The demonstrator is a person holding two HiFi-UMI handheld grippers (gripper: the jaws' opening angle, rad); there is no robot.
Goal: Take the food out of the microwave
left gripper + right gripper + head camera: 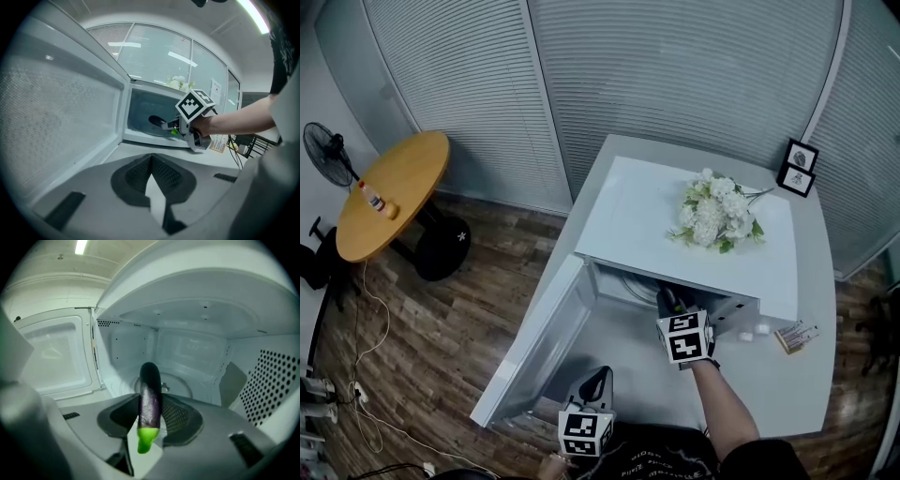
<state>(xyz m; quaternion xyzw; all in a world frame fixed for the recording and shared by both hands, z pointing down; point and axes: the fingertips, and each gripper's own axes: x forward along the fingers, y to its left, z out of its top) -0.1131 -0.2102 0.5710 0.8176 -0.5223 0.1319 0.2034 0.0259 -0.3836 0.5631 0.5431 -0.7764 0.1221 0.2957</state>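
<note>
While R gripper (150,404) clamps glossy purple eggplant (150,387) at white microwave (197,350) mouth, L gripper (151,160) hangs closed nr desk's (814,281) front edge.

Cool, even light falls from long white ceiling strip lamps (255,16). Both gripper views bulge and blacken at their round edges; the head view is sharp.

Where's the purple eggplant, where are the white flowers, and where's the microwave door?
eggplant (150,397): right gripper view, middle of its purple body.
flowers (717,211): head view, centre of the white blooms.
microwave door (542,345): head view, middle of the open panel.
</note>
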